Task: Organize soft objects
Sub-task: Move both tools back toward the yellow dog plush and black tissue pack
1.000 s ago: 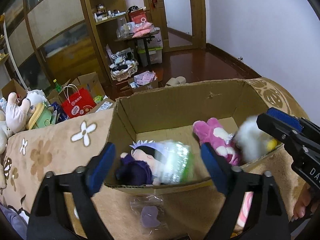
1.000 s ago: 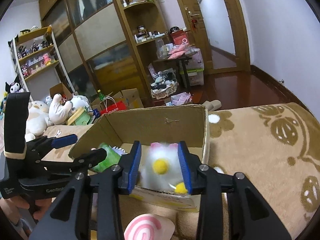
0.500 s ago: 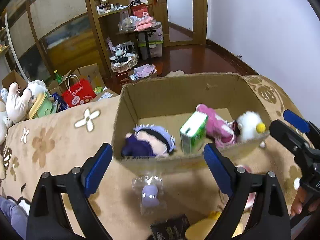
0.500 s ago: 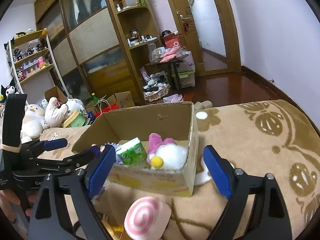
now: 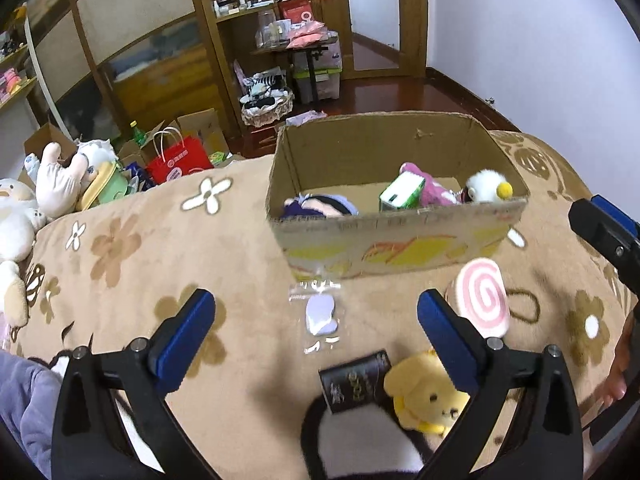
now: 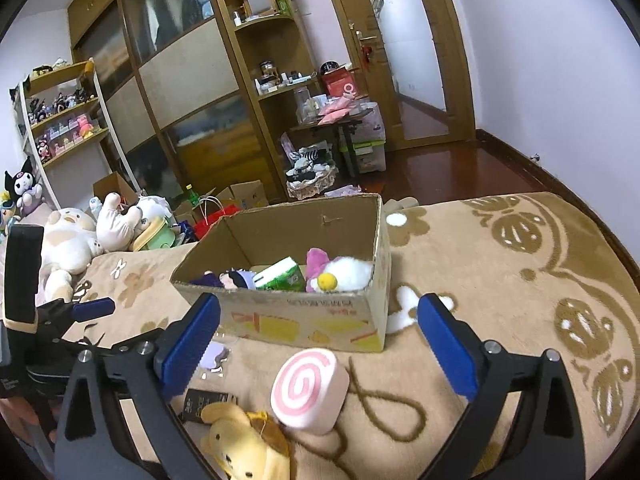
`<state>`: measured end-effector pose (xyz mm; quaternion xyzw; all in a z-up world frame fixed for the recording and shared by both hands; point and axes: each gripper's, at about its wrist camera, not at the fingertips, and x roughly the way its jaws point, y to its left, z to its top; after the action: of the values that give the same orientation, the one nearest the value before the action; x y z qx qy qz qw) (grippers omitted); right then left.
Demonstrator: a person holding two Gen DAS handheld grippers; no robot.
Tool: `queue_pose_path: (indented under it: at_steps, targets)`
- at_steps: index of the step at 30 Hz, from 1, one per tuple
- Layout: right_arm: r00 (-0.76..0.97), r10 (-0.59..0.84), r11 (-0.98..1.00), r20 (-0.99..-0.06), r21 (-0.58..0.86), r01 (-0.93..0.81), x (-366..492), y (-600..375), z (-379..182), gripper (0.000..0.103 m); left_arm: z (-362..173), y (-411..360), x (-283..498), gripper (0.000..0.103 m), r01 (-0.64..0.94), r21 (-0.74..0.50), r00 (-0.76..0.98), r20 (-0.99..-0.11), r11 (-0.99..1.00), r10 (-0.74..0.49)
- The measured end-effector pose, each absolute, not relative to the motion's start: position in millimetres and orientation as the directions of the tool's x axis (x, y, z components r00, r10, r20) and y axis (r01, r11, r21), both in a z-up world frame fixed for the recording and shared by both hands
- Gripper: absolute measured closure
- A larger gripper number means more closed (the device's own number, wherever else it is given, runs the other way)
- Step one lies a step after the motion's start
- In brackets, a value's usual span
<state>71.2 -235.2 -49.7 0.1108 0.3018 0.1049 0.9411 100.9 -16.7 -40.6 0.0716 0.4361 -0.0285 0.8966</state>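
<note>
A cardboard box [image 5: 400, 240] [image 6: 304, 320] stands on the brown flowered blanket. It holds a purple-haired doll [image 5: 320, 206], a green pack [image 5: 400, 196], a pink plush [image 5: 434, 190] and a white plush with a yellow nose [image 5: 486, 190] [image 6: 344, 274]. In front of the box lie a pink swirl roll plush [image 5: 482, 300] [image 6: 308, 386], a yellow plush dog [image 5: 428, 394] [image 6: 244, 448], a bagged lilac item [image 5: 320, 314] and a small black packet [image 5: 356, 380]. My left gripper [image 5: 316, 334] is open and empty, above these. My right gripper [image 6: 318, 334] is open and empty, above the swirl roll.
Large white and pink plush toys [image 6: 72, 236] lie at the blanket's left edge. A red bag [image 5: 178, 158] and cartons stand on the floor behind. Shelves and a small loaded table [image 6: 340, 120] stand at the back. A dark string [image 6: 384, 404] lies by the roll.
Both grippers let go of their items into the box, the left the green pack, the right the white plush. Both opened wide and pulled back toward me.
</note>
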Motion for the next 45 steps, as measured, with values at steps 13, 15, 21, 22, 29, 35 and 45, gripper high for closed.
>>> queue_pose_path:
  at_steps: [13,15,21,22,29,35,45]
  targets:
    - [0.79,0.255,0.962,-0.558,0.229,-0.149,30,-224,-47,0.0,-38,1,65,0.003,0.082,0.055,0.582,-0.813,0.995,-0.003]
    - [0.797,0.251,0.964,-0.549,0.221,-0.151,23,-222,-45,0.0,-36,0,61,0.003,0.084,0.063,0.582,-0.813,0.995,0.002]
    - [0.811,0.23,0.97,-0.538,0.195,-0.146,10,-218,-39,0.0,-31,-3,52,0.003,0.092,0.076,0.59,-0.807,0.993,0.007]
    - [0.812,0.228,0.971,-0.538,0.192,-0.145,8,-217,-39,0.0,-31,-3,51,0.003,0.094,0.076,0.59,-0.808,0.993,0.006]
    - [0.812,0.212,0.975,-0.544,0.178,-0.135,0,-212,-40,0.0,-32,-2,49,0.003,0.093,0.064,0.577,-0.816,0.994,-0.001]
    - [0.809,0.184,0.98,-0.559,0.165,-0.109,1,-208,-44,0.0,-39,-1,53,0.003,0.092,0.053,0.552,-0.834,0.994,-0.007]
    - [0.78,0.144,0.988,-0.609,0.133,-0.079,10,-201,-57,0.0,-54,7,68,0.003,0.083,0.012,0.492,-0.87,0.997,-0.03]
